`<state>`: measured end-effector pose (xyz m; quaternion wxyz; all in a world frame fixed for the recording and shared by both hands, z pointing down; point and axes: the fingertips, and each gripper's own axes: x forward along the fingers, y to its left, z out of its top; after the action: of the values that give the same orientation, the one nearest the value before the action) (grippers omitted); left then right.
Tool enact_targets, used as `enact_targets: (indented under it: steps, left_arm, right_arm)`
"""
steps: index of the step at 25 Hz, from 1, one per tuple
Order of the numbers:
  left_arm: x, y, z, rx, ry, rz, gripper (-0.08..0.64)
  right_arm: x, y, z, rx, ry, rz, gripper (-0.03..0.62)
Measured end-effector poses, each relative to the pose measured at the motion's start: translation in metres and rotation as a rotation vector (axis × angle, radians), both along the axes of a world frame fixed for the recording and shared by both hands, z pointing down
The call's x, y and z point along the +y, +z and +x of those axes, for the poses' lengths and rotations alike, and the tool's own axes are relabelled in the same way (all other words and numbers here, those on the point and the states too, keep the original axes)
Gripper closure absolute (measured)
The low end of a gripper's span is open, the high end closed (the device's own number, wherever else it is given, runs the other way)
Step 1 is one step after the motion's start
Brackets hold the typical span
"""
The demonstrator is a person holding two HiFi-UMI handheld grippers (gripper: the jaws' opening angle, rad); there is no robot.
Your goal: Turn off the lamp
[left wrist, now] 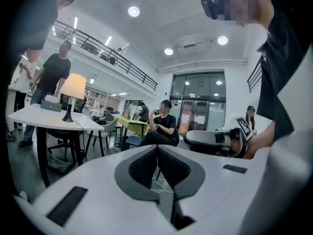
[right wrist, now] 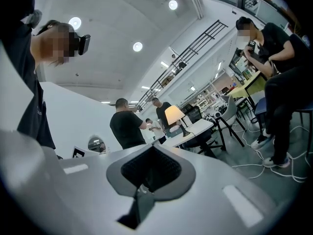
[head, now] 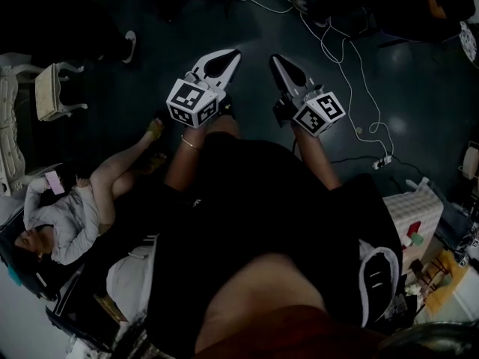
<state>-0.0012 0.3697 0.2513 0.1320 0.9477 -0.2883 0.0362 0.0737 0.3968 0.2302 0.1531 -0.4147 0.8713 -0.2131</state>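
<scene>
The lamp (left wrist: 73, 88) is lit, with a cream shade and a dark stem, and stands on a white table (left wrist: 34, 117) far off at the left of the left gripper view. The right gripper view shows the lamp (right wrist: 174, 115) glowing on the table (right wrist: 198, 128), well beyond the jaws. My left gripper (left wrist: 157, 147) is shut with nothing in it. My right gripper (right wrist: 152, 146) is also shut and empty. In the head view the left gripper (head: 224, 60) and the right gripper (head: 280, 63) hang side by side over the dark floor; the lamp is out of that view.
Two people (right wrist: 126, 125) stand beside the lamp table. A person (left wrist: 164, 124) sits on a chair between me and the glass doors. White cables (head: 340, 66) and a power strip (head: 382, 161) lie on the floor. A white chair (head: 52, 90) stands at the left.
</scene>
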Motion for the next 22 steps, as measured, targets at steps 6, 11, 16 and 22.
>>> enact_targets:
  steps: [6,11,16,22]
  left_arm:
    - [-0.036,0.001,-0.011,0.020,0.019,-0.019,0.552]
    - [-0.067,0.002,-0.022,0.033,0.034,-0.033,0.552]
    - [-0.100,-0.002,-0.038,0.037,0.044,-0.025,0.552]
    - [-0.134,-0.004,-0.048,0.038,0.067,-0.022,0.552]
  right_arm:
    - [-0.032,0.000,-0.011,0.004,0.025,-0.018,0.592]
    - [-0.063,-0.002,-0.021,0.011,0.043,-0.026,0.591]
    - [-0.093,-0.004,-0.033,0.013,0.072,-0.022,0.591]
    - [-0.121,-0.006,-0.040,0.021,0.104,-0.025,0.591]
